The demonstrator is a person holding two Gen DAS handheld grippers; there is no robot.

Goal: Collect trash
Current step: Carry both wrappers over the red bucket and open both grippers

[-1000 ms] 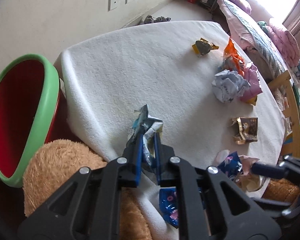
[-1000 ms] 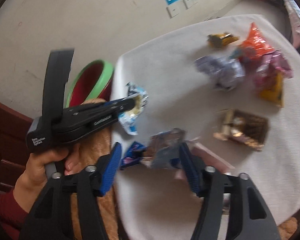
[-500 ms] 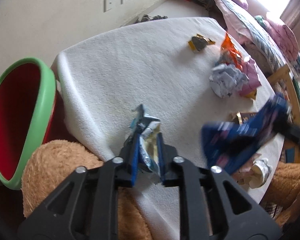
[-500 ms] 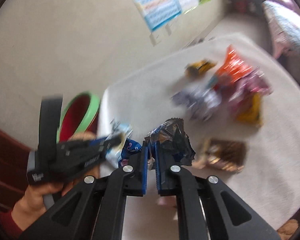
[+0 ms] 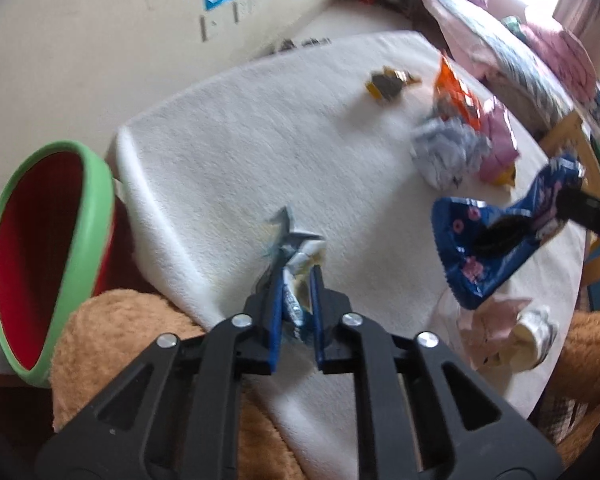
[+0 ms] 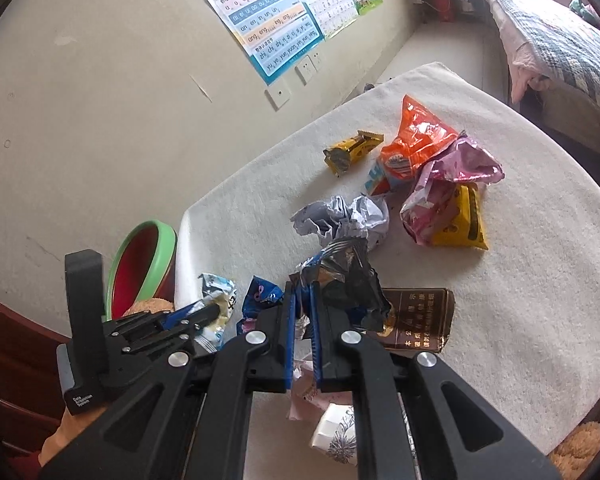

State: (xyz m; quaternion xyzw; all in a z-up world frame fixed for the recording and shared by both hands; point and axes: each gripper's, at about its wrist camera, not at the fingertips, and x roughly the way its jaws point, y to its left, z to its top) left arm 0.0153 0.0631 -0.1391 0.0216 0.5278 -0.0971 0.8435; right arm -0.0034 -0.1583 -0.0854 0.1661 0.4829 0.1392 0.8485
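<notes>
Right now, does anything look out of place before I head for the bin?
Nothing odd. Each gripper is shut on one wrapper: left gripper on a white-blue wrapper, right gripper on a dark blue wrapper. The bin sits tilted beside the table.

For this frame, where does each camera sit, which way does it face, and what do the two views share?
Left wrist: rides the left tongs, facing across the white-clothed table; tongs shut on a white-blue wrapper.
Right wrist: rides the right tongs, facing table and wall; tongs shut on a dark blue wrapper; left tongs visible.
Shared: green-rimmed red bin, orange packet, crumpled paper.
</notes>
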